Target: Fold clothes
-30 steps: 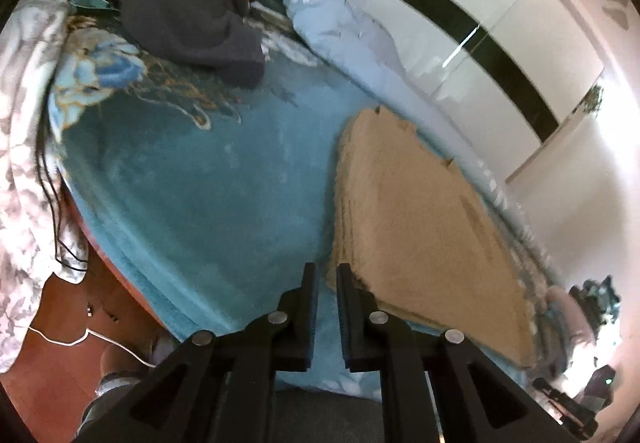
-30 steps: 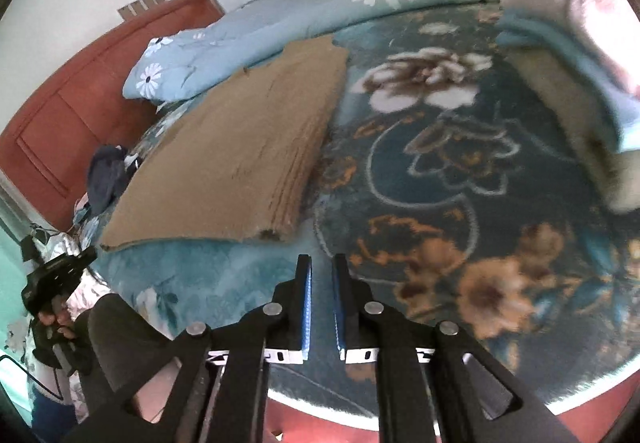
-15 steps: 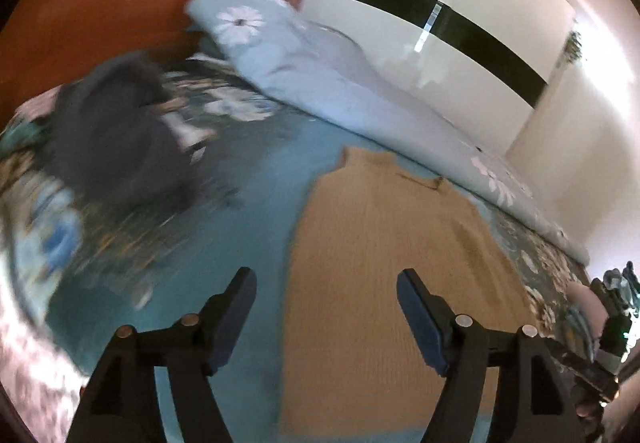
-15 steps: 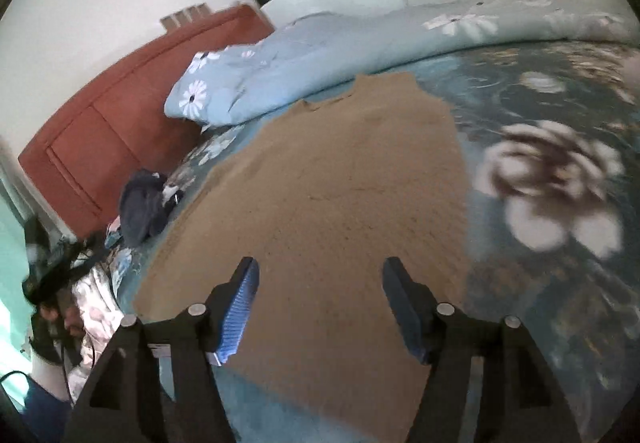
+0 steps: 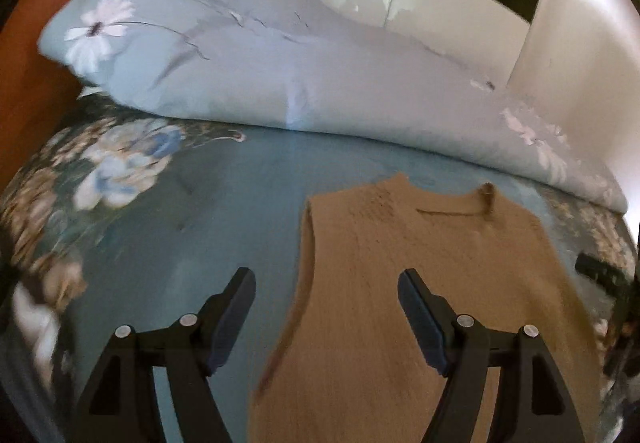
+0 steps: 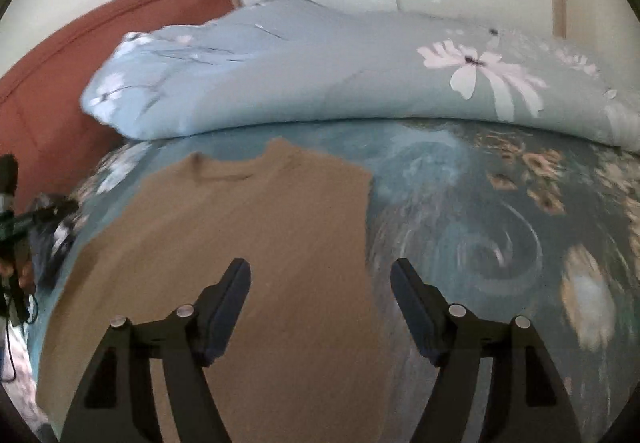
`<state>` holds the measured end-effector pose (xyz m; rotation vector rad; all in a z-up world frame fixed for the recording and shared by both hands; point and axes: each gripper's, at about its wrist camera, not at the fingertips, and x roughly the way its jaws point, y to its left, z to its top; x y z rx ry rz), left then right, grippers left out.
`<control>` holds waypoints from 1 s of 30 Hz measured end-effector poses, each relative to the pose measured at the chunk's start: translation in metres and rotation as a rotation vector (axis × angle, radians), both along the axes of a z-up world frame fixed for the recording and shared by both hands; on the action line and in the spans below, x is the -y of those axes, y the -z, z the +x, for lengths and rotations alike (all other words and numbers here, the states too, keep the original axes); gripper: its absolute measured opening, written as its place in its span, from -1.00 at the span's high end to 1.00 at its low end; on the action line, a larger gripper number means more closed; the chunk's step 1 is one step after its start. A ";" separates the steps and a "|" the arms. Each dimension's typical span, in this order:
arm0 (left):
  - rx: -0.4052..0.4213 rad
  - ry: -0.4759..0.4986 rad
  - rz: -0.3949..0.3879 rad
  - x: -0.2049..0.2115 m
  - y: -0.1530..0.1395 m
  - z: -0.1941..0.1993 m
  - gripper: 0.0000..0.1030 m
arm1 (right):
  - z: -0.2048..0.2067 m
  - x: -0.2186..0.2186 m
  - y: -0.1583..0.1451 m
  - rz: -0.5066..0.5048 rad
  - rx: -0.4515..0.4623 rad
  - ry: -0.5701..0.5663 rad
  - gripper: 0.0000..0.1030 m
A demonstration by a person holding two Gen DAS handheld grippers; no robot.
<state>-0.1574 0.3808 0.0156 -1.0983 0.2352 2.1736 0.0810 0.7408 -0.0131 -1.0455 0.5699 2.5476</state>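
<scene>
A tan knit sweater (image 5: 400, 283) lies flat on the teal floral bedspread (image 5: 180, 227), neckline toward the far side and sleeves folded in. My left gripper (image 5: 326, 307) hovers open above the sweater's left edge, nothing between its fingers. In the right wrist view the same sweater (image 6: 240, 243) fills the lower left, and my right gripper (image 6: 320, 301) stands open over its right edge, also empty. The bedspread (image 6: 500, 223) shows to the right of it.
A rolled light-blue floral duvet (image 5: 280, 59) lies across the far side of the bed, just beyond the sweater's neckline, seen too as the duvet (image 6: 340, 75). A red-brown headboard (image 6: 60, 63) rises at left. The left gripper's body (image 6: 16, 219) shows at the right view's left edge.
Both grippers went from shut to open and moved forward over the sweater toward its neckline. The dark garment and folded pile have left the views.
</scene>
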 end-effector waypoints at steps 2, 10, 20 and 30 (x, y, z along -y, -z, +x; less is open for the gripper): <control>-0.020 0.010 -0.045 -0.017 0.010 -0.016 -0.50 | -0.025 -0.023 0.011 -0.020 0.020 -0.008 -0.44; -0.040 0.110 -0.128 -0.054 0.035 -0.051 -0.50 | -0.072 -0.067 0.032 -0.091 0.037 -0.060 -0.44; 0.028 0.211 -0.079 -0.066 0.043 -0.052 0.10 | -0.103 -0.062 0.034 -0.099 0.090 -0.142 0.15; 0.001 0.283 0.017 -0.057 -0.006 -0.027 0.64 | -0.078 -0.052 -0.013 -0.148 -0.025 -0.119 0.77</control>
